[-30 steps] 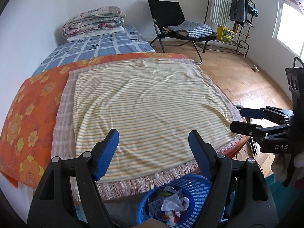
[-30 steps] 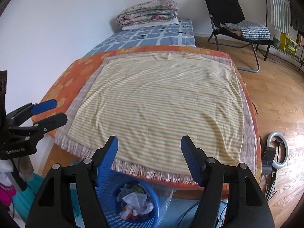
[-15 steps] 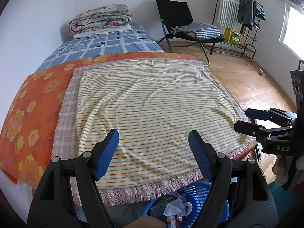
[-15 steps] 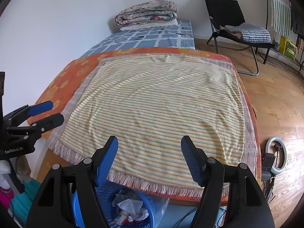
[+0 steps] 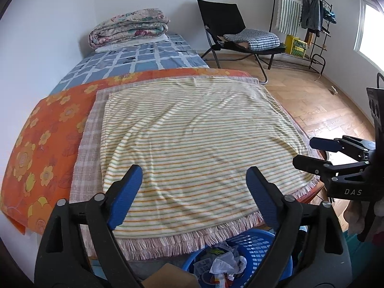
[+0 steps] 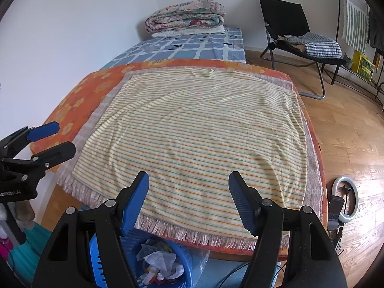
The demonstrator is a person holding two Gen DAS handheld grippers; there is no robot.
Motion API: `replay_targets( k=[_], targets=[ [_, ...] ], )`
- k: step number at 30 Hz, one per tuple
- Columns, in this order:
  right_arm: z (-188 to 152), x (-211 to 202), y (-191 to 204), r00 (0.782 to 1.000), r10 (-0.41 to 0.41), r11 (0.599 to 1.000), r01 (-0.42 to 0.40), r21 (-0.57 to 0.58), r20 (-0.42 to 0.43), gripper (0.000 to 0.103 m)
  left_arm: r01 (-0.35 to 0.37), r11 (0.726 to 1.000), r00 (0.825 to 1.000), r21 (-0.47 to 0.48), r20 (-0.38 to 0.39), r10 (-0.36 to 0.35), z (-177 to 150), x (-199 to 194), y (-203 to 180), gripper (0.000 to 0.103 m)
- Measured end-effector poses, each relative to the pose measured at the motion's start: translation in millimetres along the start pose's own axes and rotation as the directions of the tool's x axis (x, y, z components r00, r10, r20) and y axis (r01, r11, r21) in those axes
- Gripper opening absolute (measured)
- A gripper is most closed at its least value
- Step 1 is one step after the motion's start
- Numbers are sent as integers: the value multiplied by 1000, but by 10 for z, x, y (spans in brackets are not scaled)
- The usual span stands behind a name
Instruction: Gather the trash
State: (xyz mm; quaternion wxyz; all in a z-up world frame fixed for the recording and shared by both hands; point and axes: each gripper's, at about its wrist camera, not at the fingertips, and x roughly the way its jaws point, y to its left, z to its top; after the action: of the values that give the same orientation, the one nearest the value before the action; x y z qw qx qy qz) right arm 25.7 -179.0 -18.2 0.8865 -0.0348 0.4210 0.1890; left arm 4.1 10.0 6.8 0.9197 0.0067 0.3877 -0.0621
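Note:
A blue plastic basket (image 5: 254, 242) holding crumpled trash (image 5: 224, 264) stands on the floor below the bed's near edge; it also shows in the right wrist view (image 6: 96, 259), with trash (image 6: 158, 261) inside. My left gripper (image 5: 194, 184) is open and empty above the striped yellow blanket (image 5: 192, 139). My right gripper (image 6: 188, 189) is open and empty over the same blanket (image 6: 196, 134). Each gripper shows in the other's view: the right one (image 5: 309, 152) and the left one (image 6: 57, 139). No trash shows on the blanket.
An orange floral sheet (image 5: 43, 139) lies under the blanket. A folded quilt (image 5: 129, 30) sits at the bed's far end. A black folding chair (image 5: 230, 28), a clothes rack (image 5: 309, 19) and a ring light (image 6: 345, 201) stand on the wooden floor.
Both grippers have lifted and pulled up from the basket, so less of the basket shows at the bottom. Both stay open and empty.

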Motion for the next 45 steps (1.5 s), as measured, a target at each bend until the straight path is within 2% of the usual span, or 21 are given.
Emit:
replay_targets(
  k=[8,45],
  targets=[
    [-14,19,-29,1000,-2,1000,2,8,-5,68,-12,999,999,-37,-43,11,-13,55,47,93],
    [-70,68,-67,1000,9,999,-8,31,-19,69,-34,998,998,-57,-63,31,-61,93,102,94]
  ],
)
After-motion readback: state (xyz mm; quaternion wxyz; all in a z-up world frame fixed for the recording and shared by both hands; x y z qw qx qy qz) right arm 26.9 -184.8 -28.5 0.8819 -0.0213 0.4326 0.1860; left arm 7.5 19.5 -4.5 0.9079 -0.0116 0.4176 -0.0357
